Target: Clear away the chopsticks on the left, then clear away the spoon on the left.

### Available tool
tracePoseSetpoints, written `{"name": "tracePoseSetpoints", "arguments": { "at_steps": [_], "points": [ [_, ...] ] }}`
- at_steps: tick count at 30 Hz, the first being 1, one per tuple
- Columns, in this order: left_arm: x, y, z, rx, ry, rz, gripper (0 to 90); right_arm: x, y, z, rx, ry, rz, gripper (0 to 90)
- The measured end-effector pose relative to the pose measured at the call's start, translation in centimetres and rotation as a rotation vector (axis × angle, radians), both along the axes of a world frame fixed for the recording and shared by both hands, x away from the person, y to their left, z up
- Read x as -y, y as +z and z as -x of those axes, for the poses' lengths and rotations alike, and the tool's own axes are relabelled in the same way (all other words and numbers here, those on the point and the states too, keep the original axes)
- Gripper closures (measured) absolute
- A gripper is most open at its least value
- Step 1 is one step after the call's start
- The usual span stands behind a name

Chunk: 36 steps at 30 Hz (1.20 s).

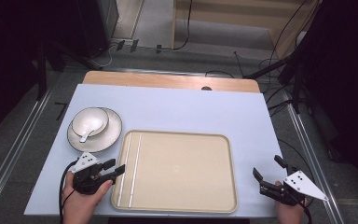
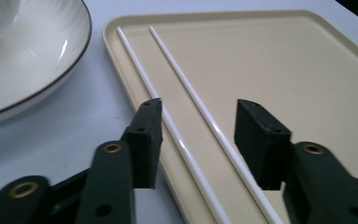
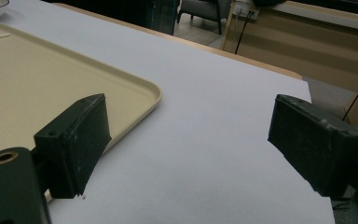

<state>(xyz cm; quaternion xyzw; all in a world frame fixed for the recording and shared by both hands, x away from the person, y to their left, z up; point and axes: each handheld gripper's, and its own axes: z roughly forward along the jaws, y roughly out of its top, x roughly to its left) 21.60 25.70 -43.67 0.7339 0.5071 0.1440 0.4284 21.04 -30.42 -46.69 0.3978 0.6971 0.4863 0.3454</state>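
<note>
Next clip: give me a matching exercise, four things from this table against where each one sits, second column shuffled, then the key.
Things:
1. chopsticks
2. spoon
3. left gripper
4. right gripper

Places:
A. in the bowl on the plate
B. right of the tray, over the white sheet
C. at the tray's left edge
D. along the tray's left side, lying inside it

Pairs: 1-D, 2-A, 3-C, 4-B

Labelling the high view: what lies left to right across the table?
Plate with bowl and spoon, left claw, two chopsticks, tray, right claw.
</note>
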Motion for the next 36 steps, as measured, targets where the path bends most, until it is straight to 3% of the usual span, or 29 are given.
{"name": "tracePoseSetpoints", "arguments": {
  "at_steps": [6,10,28,36],
  "points": [
    [-0.4,0.6,-0.3,-0.018,0.048,-0.036,15.9,0.0,0.0,0.0,0.002,0.002,0.003,13.0],
    [-1.1,0.9,-0.4,-0.011,0.092,-0.045,10.2,0.0,0.0,0.1,-0.001,-0.001,0.003,13.0],
    [-3.9,1.6,-0.8,-0.011,0.179,-0.036,13.1,0.2,0.0,0.2,-0.001,-0.013,0.0,13.0],
    [-5.0,2.7,-1.3,-0.001,0.241,-0.067,18.4,0.1,-0.1,0.2,-0.004,-0.011,0.001,13.0]
  ]
}}
